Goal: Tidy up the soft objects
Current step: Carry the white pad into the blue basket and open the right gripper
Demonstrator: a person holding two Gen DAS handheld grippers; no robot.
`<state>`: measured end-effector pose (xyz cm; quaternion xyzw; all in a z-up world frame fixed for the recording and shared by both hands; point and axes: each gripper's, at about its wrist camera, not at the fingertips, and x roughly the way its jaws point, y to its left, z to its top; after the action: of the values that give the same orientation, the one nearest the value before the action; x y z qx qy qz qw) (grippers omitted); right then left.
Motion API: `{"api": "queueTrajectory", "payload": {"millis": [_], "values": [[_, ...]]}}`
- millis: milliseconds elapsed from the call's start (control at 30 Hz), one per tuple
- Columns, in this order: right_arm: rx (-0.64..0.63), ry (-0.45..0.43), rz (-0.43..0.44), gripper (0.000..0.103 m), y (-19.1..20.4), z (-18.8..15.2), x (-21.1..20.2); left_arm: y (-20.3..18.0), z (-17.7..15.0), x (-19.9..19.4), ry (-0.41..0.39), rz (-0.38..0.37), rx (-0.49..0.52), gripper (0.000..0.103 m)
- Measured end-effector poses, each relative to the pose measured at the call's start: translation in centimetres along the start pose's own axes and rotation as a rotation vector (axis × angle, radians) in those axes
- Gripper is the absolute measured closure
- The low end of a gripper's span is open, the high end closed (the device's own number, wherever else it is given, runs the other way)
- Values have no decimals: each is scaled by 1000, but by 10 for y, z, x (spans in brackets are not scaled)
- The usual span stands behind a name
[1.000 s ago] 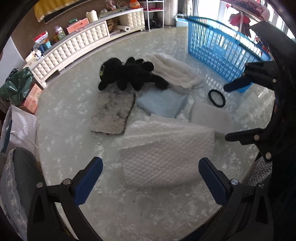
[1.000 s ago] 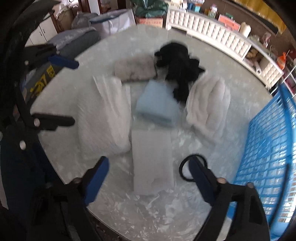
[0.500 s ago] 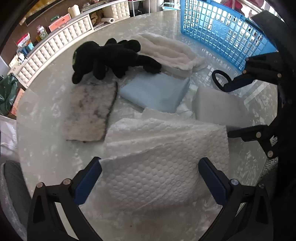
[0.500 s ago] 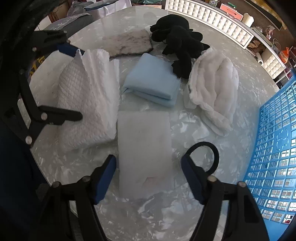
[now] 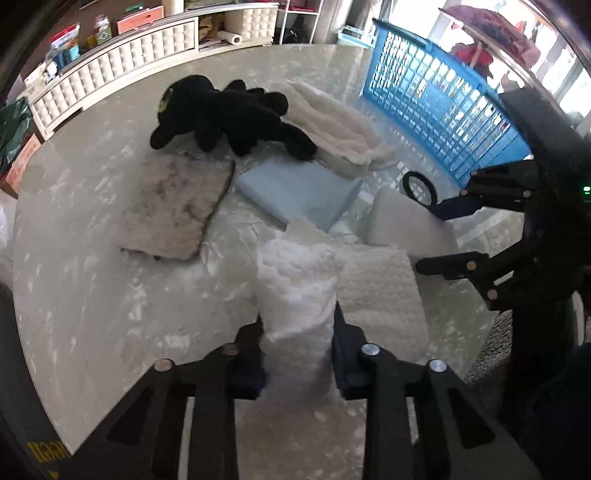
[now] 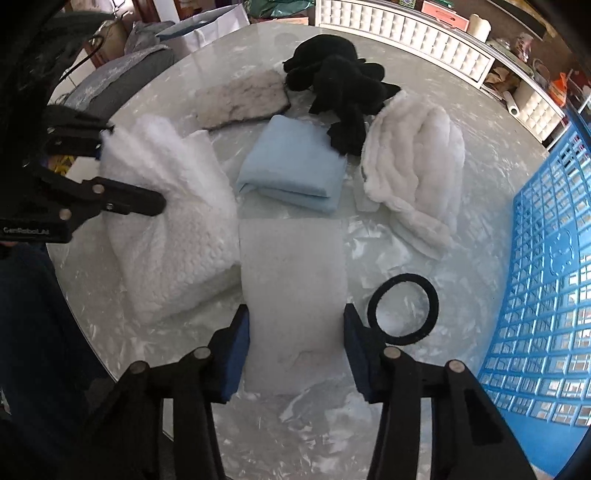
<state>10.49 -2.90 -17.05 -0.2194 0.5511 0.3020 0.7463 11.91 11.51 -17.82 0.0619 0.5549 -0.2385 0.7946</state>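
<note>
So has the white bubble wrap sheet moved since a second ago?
Yes. The left gripper has bunched the bubble wrap sheet up between its fingers, lifting its edge; the blue cloth behind lies unmoved.

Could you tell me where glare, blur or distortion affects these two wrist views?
Left wrist: window light blows out the top right behind the blue basket; the bunched bubble wrap looks overexposed. Right wrist: fisheye bends the table edge; sharp throughout.

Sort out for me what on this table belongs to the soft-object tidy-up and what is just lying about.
Job items:
- white textured cloth, pinched in left claw
- white foam pad, between the open right claw
- blue folded cloth
- black plush toy
- fluffy white towel
- grey mat
- blue basket

Just lying about:
- black ring
- shelf clutter
</note>
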Motion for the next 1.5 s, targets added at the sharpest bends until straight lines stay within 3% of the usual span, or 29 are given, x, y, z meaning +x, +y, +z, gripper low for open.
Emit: {"api": "queueTrajectory", "payload": {"millis": [433, 767, 933, 1200, 1500], "values": [[-1, -55, -68, 58, -8, -9, -57, -16, -1, -47, -65, 36, -42, 82], [26, -158, -78, 58, -30, -23, -142, -42, 6, -83, -108, 86, -13, 82], [41, -190, -128, 58, -57, -29, -177, -53, 6, -88, -115, 92, -7, 82], [127, -153, -223, 57, -119, -39, -174, -61, 11, -83, -108, 92, -9, 81], [235, -22, -227, 57, -163, -50, -126, -59, 19, -73, -86, 115, -30, 81]]}}
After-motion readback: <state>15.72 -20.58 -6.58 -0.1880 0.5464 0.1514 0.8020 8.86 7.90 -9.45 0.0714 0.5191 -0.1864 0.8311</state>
